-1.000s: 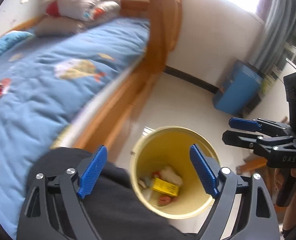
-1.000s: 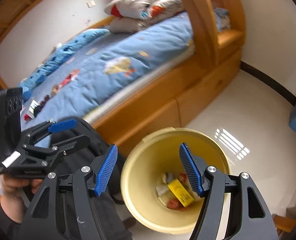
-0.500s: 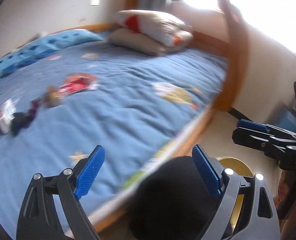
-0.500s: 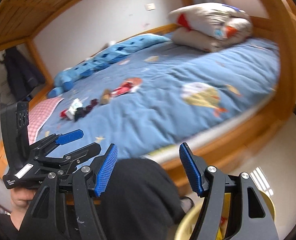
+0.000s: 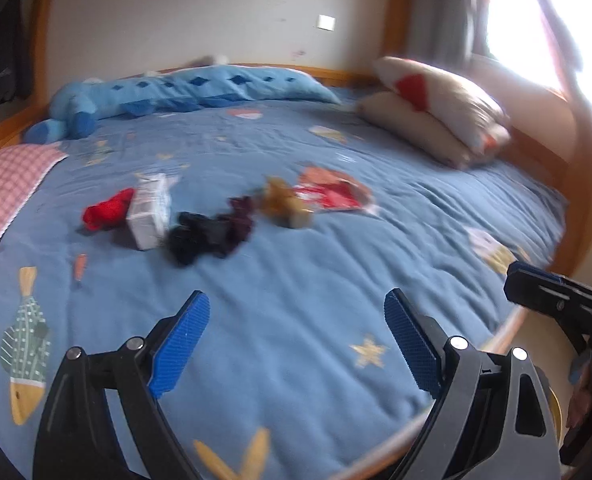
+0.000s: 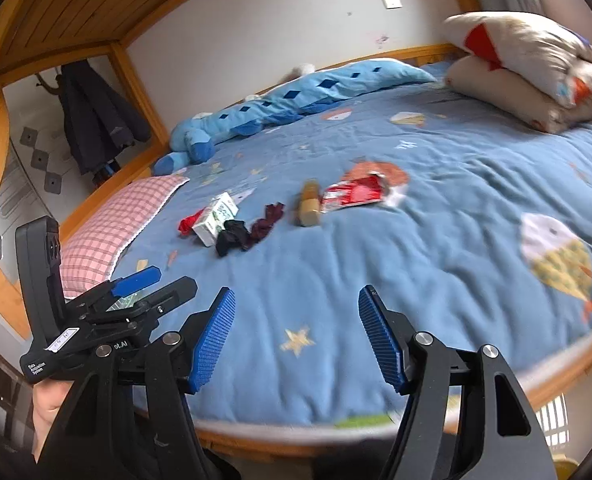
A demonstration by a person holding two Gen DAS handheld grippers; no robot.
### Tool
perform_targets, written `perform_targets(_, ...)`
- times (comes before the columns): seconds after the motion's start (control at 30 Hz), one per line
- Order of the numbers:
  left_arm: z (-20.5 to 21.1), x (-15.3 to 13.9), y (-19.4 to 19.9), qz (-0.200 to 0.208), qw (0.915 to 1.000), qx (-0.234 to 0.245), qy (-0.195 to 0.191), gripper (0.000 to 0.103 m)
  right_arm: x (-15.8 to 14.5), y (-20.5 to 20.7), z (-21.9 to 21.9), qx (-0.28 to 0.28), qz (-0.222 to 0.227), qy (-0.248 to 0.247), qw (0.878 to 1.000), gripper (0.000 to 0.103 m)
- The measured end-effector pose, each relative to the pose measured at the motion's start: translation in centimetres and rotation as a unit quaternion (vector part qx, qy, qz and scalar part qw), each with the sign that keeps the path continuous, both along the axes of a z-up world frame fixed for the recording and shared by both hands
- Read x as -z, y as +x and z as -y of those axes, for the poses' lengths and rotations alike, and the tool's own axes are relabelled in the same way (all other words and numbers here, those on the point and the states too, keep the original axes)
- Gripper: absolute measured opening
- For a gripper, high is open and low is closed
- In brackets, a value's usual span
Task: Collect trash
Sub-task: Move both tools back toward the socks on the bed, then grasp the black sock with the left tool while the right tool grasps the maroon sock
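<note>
Both tools hang empty over a blue bedspread (image 6: 375, 264): the left tool (image 5: 296, 336) spread wide, the right tool (image 6: 296, 336) parted. At mid-frame, trash lies clustered: a white carton (image 6: 216, 219), dark scraps (image 6: 232, 236), a red wrapper (image 6: 355, 192).

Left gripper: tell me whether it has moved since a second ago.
Yes. The left gripper has swung away from the yellow bin it framed a second ago, up toward the blue bedspread, and now faces the trash lying there, its fingers empty.
</note>
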State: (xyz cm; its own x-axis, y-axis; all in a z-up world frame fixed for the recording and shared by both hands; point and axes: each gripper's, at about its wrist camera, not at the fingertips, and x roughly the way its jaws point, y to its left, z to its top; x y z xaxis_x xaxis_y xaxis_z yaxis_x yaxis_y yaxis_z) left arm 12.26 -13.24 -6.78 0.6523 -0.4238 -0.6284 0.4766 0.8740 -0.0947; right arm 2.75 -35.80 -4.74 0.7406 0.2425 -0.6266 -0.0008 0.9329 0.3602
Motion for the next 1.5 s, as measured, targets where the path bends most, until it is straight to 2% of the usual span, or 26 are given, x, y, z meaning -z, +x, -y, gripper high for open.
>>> perform_targets(0.3, -2.3, 1.0, 6.1, -0.013, 0.9992, -0.038, -0.004, 0.089, 2.0, 7.7, -3.0, -0.044, -0.016, -0.010, 0.999, 0.062)
perform_targets(0.5, -3.0, 3.0, 10.9, -0.043, 0.9971, -0.060, -0.017, 0.089, 3.7, 12.0, -3.7, -0.057, -0.025, -0.004, 0.998, 0.062)
perform_targets(0.7, -3.2, 5.1, 14.7, -0.072, 0.9939, -0.082, -0.019, 0.089, 5.8, 14.8, -4.1, -0.065, -0.045, 0.016, 0.997, 0.062)
perform_targets(0.93, -3.2, 7.1, 17.9, -0.104, 0.9902, -0.092, -0.017, 0.089, 6.8, 17.5, -4.1, -0.065, -0.054, 0.023, 0.996, 0.062)
perform_targets(1.1, -3.4, 8.9, 19.9, -0.135, 0.9853, -0.098, -0.036, 0.089, 7.3, 18.7, -4.0, -0.068, -0.060, 0.023, 0.996, 0.062)
perform_targets(1.2, -3.5, 9.2, 20.3, -0.136, 0.9844, -0.102, -0.046, 0.088, 7.7, 19.2, -4.2, -0.075, -0.064, 0.018, 0.995, 0.062)
perform_targets(1.23, -3.5, 9.2, 20.3, -0.133, 0.9849, -0.102, -0.043, 0.086, 7.8, 19.2, -4.3, -0.076, -0.065, 0.017, 0.995, 0.062)
perform_targets(1.3, -3.4, 9.3, 20.3, -0.128, 0.9858, -0.103, -0.034, 0.074, 7.9, 19.5, -4.5, -0.079, -0.066, 0.016, 0.995, 0.061)
perform_targets(1.37, -3.7, 9.3, 20.3, -0.125, 0.9862, -0.105, -0.028, 0.054, 8.0, 19.6, -4.7, -0.081, -0.068, 0.016, 0.994, 0.061)
perform_targets(1.47, -4.4, 9.2, 20.1, -0.129, 0.9859, -0.101, -0.038, 0.036, 8.2, 19.9, -5.2, -0.086, -0.070, 0.015, 0.994, 0.061)
perform_targets(1.5, -4.9, 9.2, 20.0, -0.130, 0.9856, -0.099, -0.043, 0.033, 8.3, 20.0, -5.4, -0.089, -0.072, 0.014, 0.993, 0.061)
